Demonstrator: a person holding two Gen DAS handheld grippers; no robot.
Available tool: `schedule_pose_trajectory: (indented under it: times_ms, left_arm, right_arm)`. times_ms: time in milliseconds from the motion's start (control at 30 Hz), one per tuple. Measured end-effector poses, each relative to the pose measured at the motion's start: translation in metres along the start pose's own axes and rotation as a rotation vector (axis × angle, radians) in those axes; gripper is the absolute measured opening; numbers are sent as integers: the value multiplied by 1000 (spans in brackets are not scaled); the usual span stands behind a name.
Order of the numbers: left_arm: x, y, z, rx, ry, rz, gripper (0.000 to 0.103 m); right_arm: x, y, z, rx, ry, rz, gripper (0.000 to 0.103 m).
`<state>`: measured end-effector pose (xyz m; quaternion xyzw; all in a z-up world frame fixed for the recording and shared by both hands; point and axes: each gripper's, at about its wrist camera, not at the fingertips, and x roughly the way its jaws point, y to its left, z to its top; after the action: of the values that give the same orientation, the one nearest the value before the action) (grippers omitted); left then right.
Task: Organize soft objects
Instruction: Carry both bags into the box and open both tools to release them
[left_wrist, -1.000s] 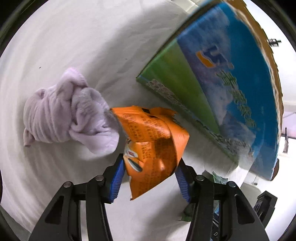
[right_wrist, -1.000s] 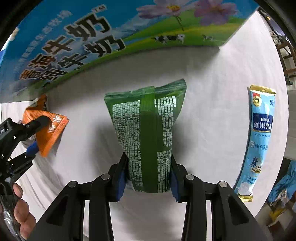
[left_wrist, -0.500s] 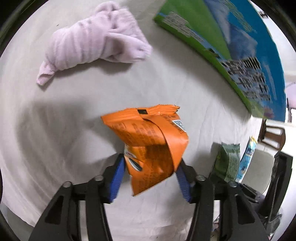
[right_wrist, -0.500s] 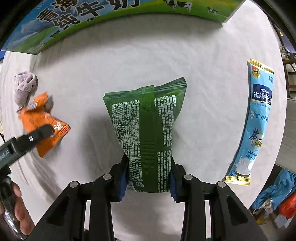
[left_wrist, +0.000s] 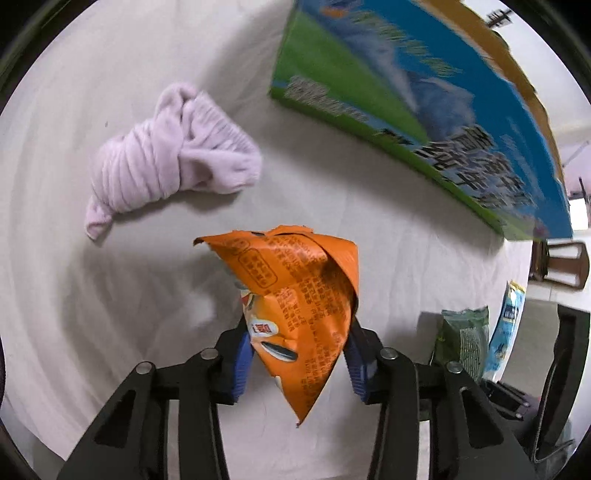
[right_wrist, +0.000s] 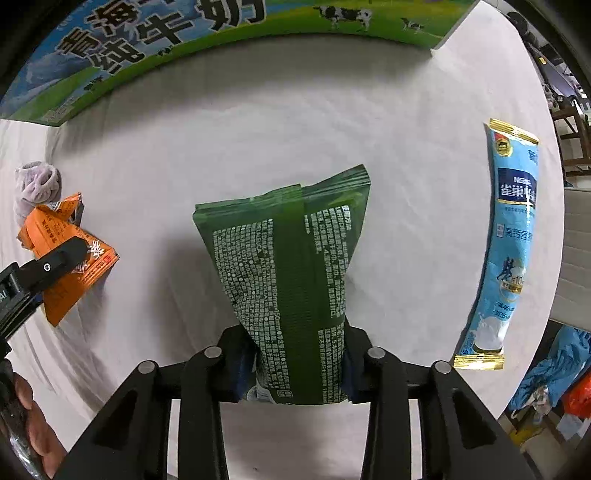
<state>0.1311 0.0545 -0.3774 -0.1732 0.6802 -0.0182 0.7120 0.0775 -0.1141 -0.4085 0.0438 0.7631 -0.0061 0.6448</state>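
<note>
While my left tongs (left_wrist: 299, 350) close tighter on the crumpled orange snack packet (left_wrist: 295, 291), its torn top points away from me past the fingertips and its lower corner hangs free above the white tablecloth (left_wrist: 110, 325). Up and to the left of those tongs lies the lilac towel (left_wrist: 173, 162), apart from the packet; up and to the right stands the milk carton box (left_wrist: 424, 96), which I judge the likely place for these things. My right tongs (right_wrist: 295, 365) are also closing, squeezing the base of the green pouch (right_wrist: 288, 266), its long axis running straight out ahead toward that box. Well to the right of them lies the blue milk-powder sachet (right_wrist: 509, 236), lengthwise alongside the pouch. Both loads look about equally near the box.
</note>
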Motion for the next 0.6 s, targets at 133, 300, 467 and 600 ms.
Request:
schedule_pose_trajectory:
  times_ms: [133,300,467,600]
  left_arm:
    - [-16,-13,-9,59,-26,-1,32]
    - [-43,-17,-14,90,-52,-32,31]
    - [-81,-29,-18,132,-109,-86,31]
    - [-119,-46,-19,173,-169,-132,31]
  right_arm:
    - [-27,-7,-14,-25,-20,14,34]
    - [-57,-4,-20,-48,-64,45,34]
    - [-97,-11,-20,-73,-110,80,34]
    - [-130,-16,-19,-94,-155,108,33]
